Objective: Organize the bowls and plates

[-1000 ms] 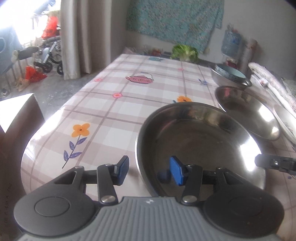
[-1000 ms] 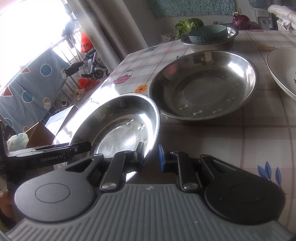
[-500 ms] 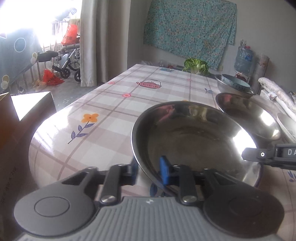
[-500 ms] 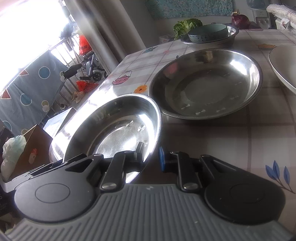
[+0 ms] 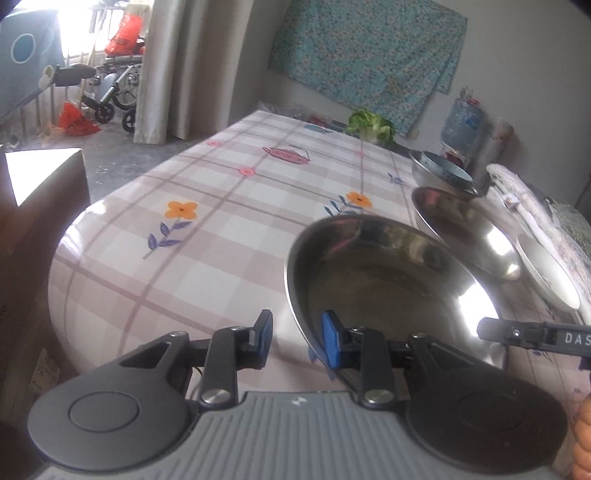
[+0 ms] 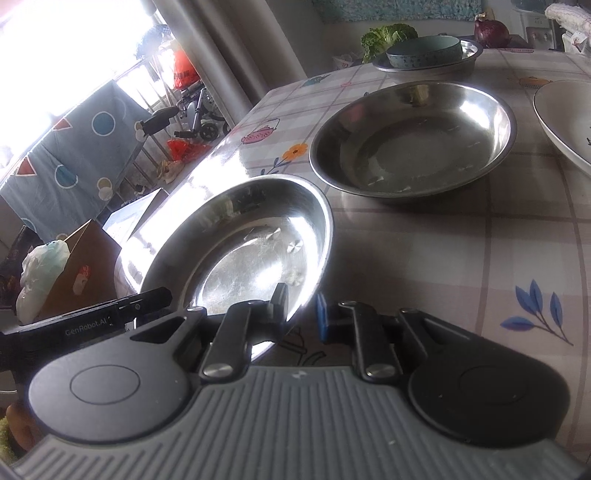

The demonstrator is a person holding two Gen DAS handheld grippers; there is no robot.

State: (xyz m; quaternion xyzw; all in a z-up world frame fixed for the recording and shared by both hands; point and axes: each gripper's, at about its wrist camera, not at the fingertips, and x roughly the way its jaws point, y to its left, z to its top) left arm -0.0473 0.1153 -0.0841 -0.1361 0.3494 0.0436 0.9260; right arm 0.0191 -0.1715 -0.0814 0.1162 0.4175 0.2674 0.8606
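Note:
A steel bowl (image 5: 391, 280) sits tilted at the near end of the checked table, also in the right wrist view (image 6: 243, 247). My left gripper (image 5: 295, 334) is open, its right finger inside the bowl's rim and its left finger outside. My right gripper (image 6: 301, 312) is shut on the bowl's near rim, one finger inside and one outside. A second, wider steel bowl (image 6: 413, 136) lies beyond it, also in the left wrist view (image 5: 469, 232). A white plate (image 6: 565, 118) lies at the right edge.
A blue bowl sits in a steel dish (image 6: 428, 55) at the far end, beside a green cabbage (image 5: 371, 125) and a red onion (image 6: 493, 33). Cardboard boxes (image 6: 85, 266) stand by the table's left side. The table edge (image 5: 62, 258) curves near the left.
My left gripper closed on the bowl's rim half a second ago and has now opened. The bowl has shifted slightly right in the left view. My right gripper keeps its hold.

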